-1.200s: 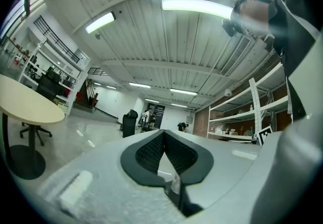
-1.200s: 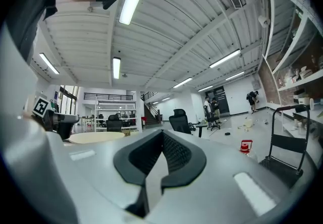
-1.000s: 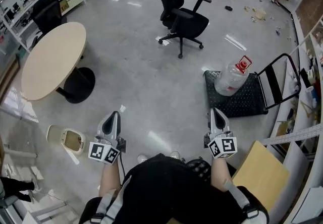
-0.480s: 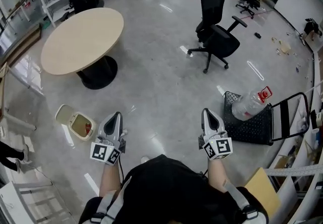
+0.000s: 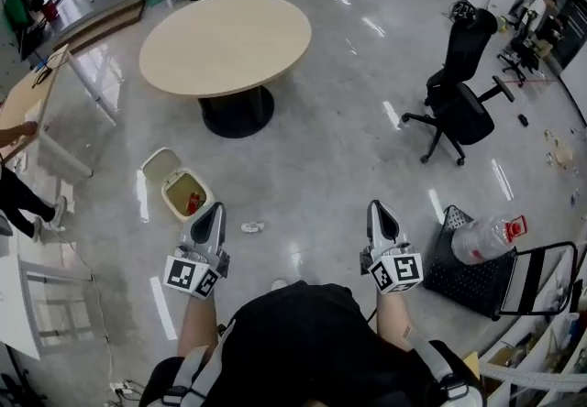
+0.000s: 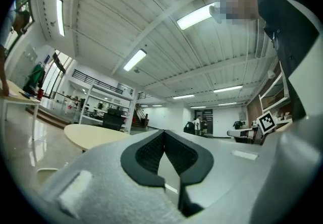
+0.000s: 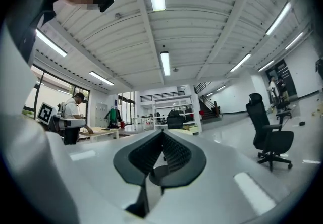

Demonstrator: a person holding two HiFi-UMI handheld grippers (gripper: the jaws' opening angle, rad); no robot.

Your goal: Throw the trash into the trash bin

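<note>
A cream trash bin (image 5: 181, 192) stands on the floor with its lid flipped open and something red inside. It is just ahead and left of my left gripper (image 5: 214, 210), whose jaws are shut with nothing between them; the left gripper view shows them (image 6: 164, 132) meeting at the tip. A small pale scrap of trash (image 5: 251, 227) lies on the floor between the two grippers, close to the left one. My right gripper (image 5: 377, 209) is shut and empty too, and its jaws (image 7: 162, 133) point level across the room.
A round beige table (image 5: 227, 38) on a black foot stands beyond the bin. A black office chair (image 5: 459, 104) is at the right, and a black trolley (image 5: 477, 281) carrying a large water bottle (image 5: 483, 239) at the near right. A person's legs (image 5: 26, 199) show at the left edge.
The view has swung round: table, bin and chair slid to the right in the picture. The bin now lies close ahead of the left gripper, and the scrap on the floor has come into view.
</note>
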